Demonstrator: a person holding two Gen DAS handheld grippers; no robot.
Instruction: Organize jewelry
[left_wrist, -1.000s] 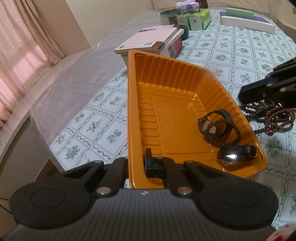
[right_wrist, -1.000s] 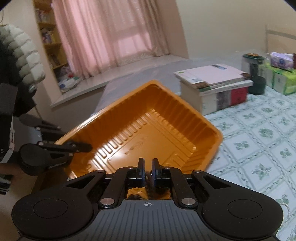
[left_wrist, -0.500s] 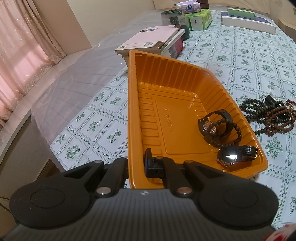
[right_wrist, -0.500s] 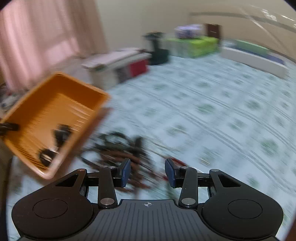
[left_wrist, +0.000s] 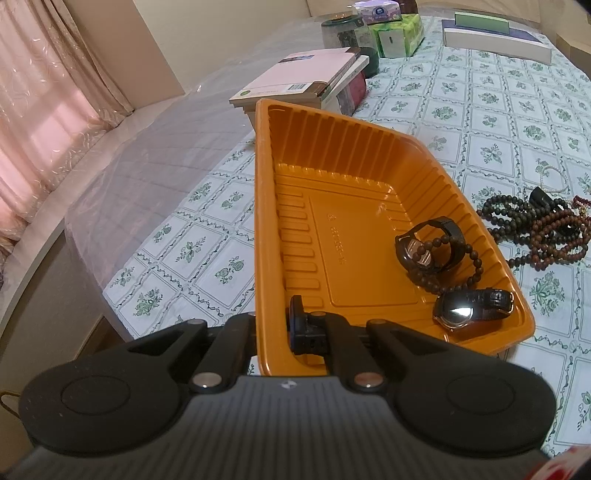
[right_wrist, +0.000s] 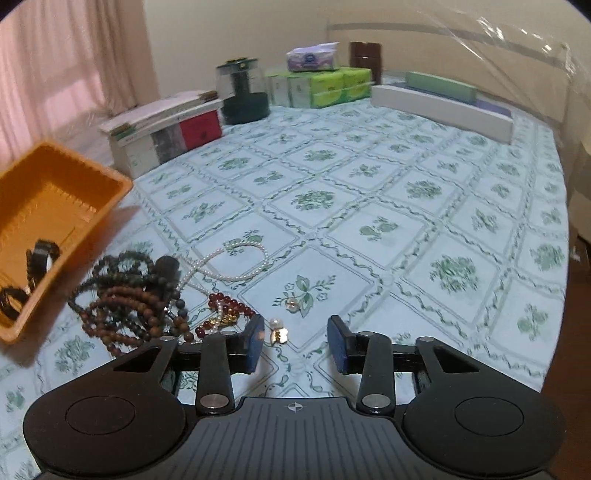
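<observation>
A green-patterned tabletop (right_wrist: 369, 206) fills both views. At lower left of its view, the left claw (left_wrist: 273, 328) clamps the orange tray (left_wrist: 295, 206) wall, steadying it to receive pieces; two watches (left_wrist: 430, 247) and a bracelet already lie inside. At bottom centre of the right view, the right claw (right_wrist: 297, 341), its jaws just narrowing yet apart with nothing between them, hovers beside the bead pile (right_wrist: 129, 295) and gold earrings (right_wrist: 277, 332), likely choosing the next pick.

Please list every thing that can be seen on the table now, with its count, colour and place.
tray: one, orange, at the table's near edge, tilted
watches: two, black, in the tray's low end
bead bracelet: one, dark brown, in the tray beside the watches
bead strands: a tangled heap, dark green and brown, on the cloth beside the tray
red bead bracelet: one, beside the heap
pearl strand: one, white, behind the heap
small gold pieces: two, on the cloth near the right gripper
books: a stack, behind the tray
tissue packs: green, far side
left gripper: shut on the tray's rim
right gripper: open, jaws just closing, nothing between them
</observation>
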